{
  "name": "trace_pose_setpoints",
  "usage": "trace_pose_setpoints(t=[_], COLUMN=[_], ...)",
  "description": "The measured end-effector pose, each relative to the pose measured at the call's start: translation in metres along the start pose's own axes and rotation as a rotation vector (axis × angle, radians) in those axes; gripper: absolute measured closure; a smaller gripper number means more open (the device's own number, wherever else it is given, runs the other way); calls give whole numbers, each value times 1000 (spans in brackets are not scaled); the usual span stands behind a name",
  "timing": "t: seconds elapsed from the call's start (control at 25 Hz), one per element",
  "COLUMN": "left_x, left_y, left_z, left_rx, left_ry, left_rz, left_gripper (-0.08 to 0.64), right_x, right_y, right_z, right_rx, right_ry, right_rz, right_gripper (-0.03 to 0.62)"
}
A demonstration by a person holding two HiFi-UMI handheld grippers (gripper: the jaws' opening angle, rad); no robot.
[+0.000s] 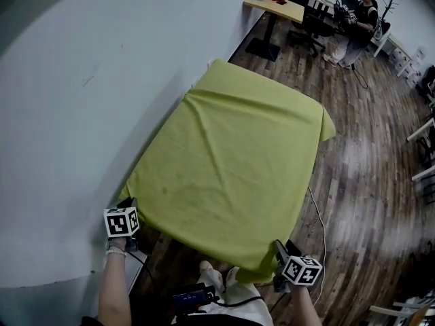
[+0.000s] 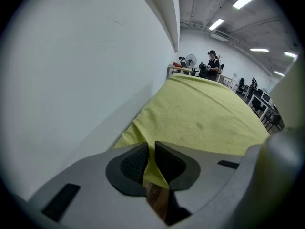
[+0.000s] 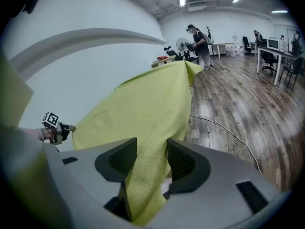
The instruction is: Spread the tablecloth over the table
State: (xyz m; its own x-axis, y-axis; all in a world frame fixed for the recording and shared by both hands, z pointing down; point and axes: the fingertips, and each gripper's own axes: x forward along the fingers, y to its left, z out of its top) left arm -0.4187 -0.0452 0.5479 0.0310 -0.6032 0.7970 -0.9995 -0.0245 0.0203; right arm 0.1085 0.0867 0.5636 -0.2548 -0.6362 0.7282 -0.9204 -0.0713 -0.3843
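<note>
Seeing the tablecloth (image 1: 231,161) draped over the table, top hidden beneath, one side tight along the wall (image 1: 68,114), near edge hanging toward the person. Pinching its near-left corner with the left gripper (image 2: 149,157), thin fold squeezed between pads, likely to tug it square. Straddling the hanging near-right corner with the right gripper (image 3: 151,159), jaws wide, pads off fabric. Probably needs closing there, then an even pull.

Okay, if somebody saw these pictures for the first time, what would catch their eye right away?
A bright yellow-green tablecloth lies spread out beside the white wall and fills the middle of the head view. At its near corners, the left gripper pinches the cloth, while the right gripper stands open with the hanging corner between its jaws. A person is at the far end of the room.
</note>
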Motion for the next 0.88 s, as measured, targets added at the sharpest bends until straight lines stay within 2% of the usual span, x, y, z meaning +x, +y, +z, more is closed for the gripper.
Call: trace_pose_setpoints(t=[0.44, 0.56, 0.72, 0.88], left_x=[-16, -20, -46, -87], left_y=[3, 6, -2, -37], left_z=[-41, -45, -24, 10], left_rx=[-86, -86, -36, -5], left_ry=[57, 47, -84, -243], left_rz=[-12, 4, 23, -25], left_gripper=[525, 528, 535, 541], right_x=[-8, -8, -16, -32], right_y=[4, 6, 9, 13], right_z=[-12, -12, 2, 25], right_rx=[-48, -62, -167, -256], right_ry=[72, 77, 18, -30], right_rz=[34, 37, -18, -78], right_gripper=[383, 385, 412, 492])
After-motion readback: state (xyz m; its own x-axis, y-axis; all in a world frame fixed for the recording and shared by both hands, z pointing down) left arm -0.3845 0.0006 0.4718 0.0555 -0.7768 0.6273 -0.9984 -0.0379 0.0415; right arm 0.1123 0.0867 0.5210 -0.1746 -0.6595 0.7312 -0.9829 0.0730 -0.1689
